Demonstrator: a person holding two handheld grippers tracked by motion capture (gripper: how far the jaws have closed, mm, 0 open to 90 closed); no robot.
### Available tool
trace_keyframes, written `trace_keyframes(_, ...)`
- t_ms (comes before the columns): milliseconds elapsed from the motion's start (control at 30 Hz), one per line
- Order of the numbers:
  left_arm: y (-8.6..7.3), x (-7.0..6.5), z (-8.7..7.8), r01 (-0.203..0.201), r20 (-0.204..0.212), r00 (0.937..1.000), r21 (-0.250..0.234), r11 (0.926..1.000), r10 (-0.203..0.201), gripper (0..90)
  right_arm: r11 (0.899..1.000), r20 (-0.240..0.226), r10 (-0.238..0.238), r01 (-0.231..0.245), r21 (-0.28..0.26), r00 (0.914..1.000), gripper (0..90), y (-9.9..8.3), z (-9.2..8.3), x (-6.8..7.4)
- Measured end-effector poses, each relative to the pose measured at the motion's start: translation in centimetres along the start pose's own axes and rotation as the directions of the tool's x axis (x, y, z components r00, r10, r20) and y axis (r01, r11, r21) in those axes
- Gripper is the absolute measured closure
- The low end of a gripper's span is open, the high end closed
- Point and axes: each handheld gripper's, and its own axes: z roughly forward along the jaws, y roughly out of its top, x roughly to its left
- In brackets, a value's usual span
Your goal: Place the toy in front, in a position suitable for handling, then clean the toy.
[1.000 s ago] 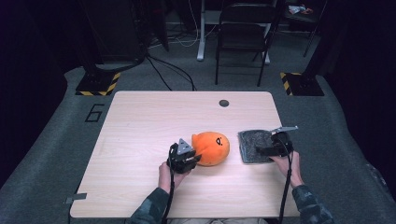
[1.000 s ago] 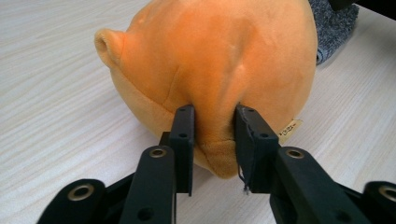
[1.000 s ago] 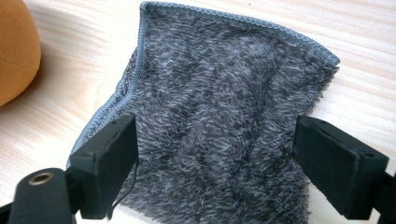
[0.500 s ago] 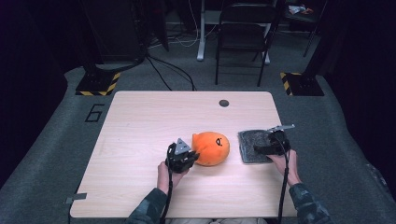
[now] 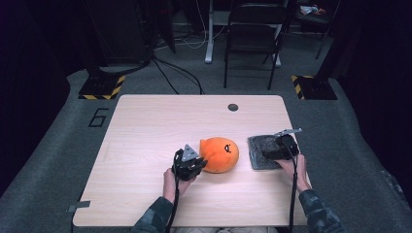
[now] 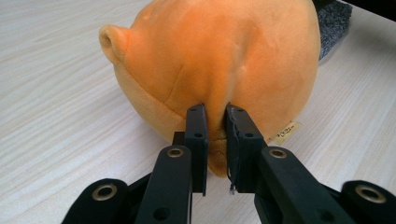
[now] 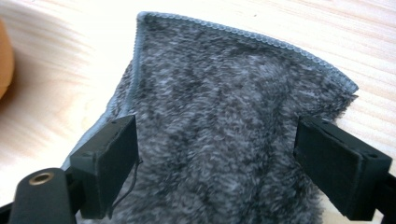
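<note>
Black jaws of the left gripper [image 6: 215,140] are squeezed nearly together, and they pinch a fold of soft skin low on the back of the orange plush toy [image 6: 219,60]. They have just been closing, and the fold sits between them. The right gripper [image 7: 215,163] has its jaws spread wide over the grey fuzzy cloth [image 7: 224,116]. The cloth lies between and under the two pads, but I cannot tell if they press on it.

In the left gripper view, a small ear sticks out on the toy's left side, a little yellow label [image 6: 286,132] pokes out at its lower right beside the right jaw, and a corner of the grey cloth peeks out behind the toy. From above, the high view shows the toy's dark face marks, which point away from the left gripper [image 5: 188,162]. The toy [image 5: 219,154] sits right in front of that gripper, and the cloth [image 5: 265,151] lies under the right gripper [image 5: 279,148], off to the toy's right. The right gripper view shows the cloth's stitched edge curling up at the far side.

Since a second ago the toy and the cloth have kept their places on the wooden table [image 5: 145,136], and both hands have hardly moved.
</note>
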Motion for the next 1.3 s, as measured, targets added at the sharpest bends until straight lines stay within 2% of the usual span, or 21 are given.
trace_keyframes(233,0.0,0.0,0.0,-0.006,0.001,1.0000,0.002,1.0000,0.006,79.8,1.000,0.021,0.001,-0.001,0.028,0.9998,12.4,-0.2,0.9,-0.3)
trace_keyframes(333,0.0,0.1,0.0,-0.011,0.002,0.9999,0.004,0.9999,0.011,79.8,0.998,0.018,-0.014,0.013,0.055,0.9997,14.4,-0.4,1.5,-0.3)
trace_keyframes(433,0.0,0.1,0.0,0.002,0.003,1.0000,-0.004,1.0000,-0.002,79.9,0.996,0.024,-0.027,0.025,0.083,0.9994,18.1,-0.6,1.9,-0.3)
trace_keyframes(533,0.0,0.1,0.0,-0.008,0.002,1.0000,-0.001,1.0000,0.008,79.8,0.997,0.018,-0.032,0.031,0.071,0.9993,28.1,-0.7,1.9,-0.4)
trace_keyframes(700,0.1,0.1,0.0,-0.009,0.004,1.0000,-0.001,1.0000,0.009,79.8,0.998,0.001,-0.044,0.044,0.053,0.9990,55.4,-0.8,1.5,-0.4)
trace_keyframes(833,0.1,0.0,0.0,-0.005,0.003,1.0000,-0.004,1.0000,0.005,79.8,0.998,-0.012,-0.047,0.048,0.045,0.9988,71.0,-0.8,1.4,-0.4)
trace_keyframes(933,0.1,0.0,0.0,-0.005,0.000,1.0000,-0.011,0.9999,0.005,79.9,0.999,-0.014,-0.037,0.038,0.038,0.9992,75.0,-0.8,1.3,-0.4)
trace_keyframes(1100,0.1,0.0,0.0,-0.007,0.003,1.0000,-0.012,0.9999,0.007,79.9,1.000,-0.020,-0.018,0.019,0.019,0.9996,76.4,-0.6,0.8,-0.4)
trace_keyframes(1300,0.2,0.0,0.0,-0.007,-0.003,1.0000,-0.017,0.9998,0.007,79.9,0.997,-0.055,-0.033,0.029,-0.068,0.9979,76.5,0.5,-1.3,0.0)
